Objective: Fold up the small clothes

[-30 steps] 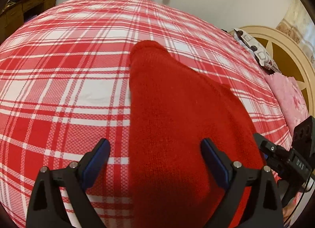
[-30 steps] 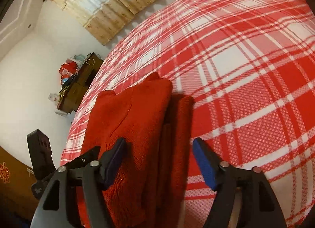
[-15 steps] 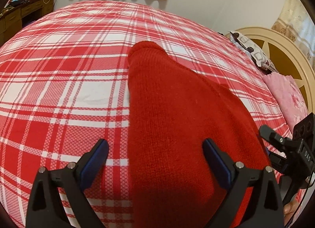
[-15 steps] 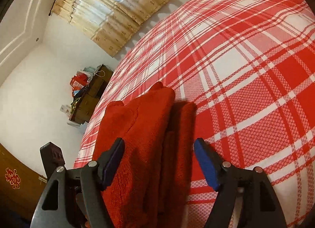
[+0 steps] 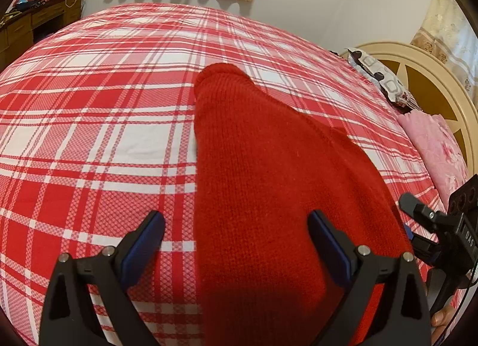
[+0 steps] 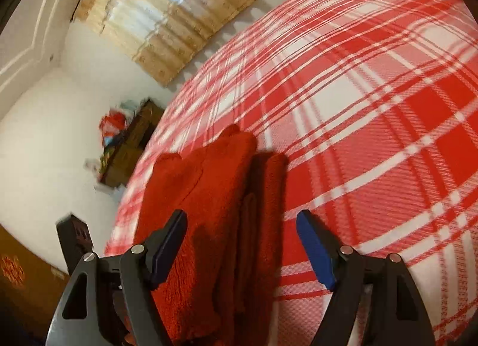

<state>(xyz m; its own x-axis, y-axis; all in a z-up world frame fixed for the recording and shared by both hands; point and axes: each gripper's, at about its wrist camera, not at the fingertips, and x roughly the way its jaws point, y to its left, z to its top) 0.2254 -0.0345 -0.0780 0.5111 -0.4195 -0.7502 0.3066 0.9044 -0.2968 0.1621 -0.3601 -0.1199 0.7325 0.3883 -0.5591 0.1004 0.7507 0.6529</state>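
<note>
A red knitted garment (image 5: pixel 269 184) lies folded in a long stack on the red and white plaid bedspread (image 5: pixel 89 125). My left gripper (image 5: pixel 236 226) is open and empty, its jaws wide over the garment's near end. The same garment shows in the right wrist view (image 6: pixel 215 196), with layered edges on its right side. My right gripper (image 6: pixel 242 223) is open and empty, hovering over the garment's near end. The right gripper's body (image 5: pixel 442 232) shows at the far right of the left wrist view.
A cream headboard (image 5: pixel 427 77), a patterned pillow (image 5: pixel 379 77) and a pink pillow (image 5: pixel 433 142) lie at the right. A wooden desk with clutter (image 5: pixel 33 20) stands at the far left. Curtains (image 6: pixel 167 20) hang on the far wall.
Both grippers have pulled back and lifted slightly from the garment, and the right view has tilted and blurred. The garment has not moved. Both stay open.
</note>
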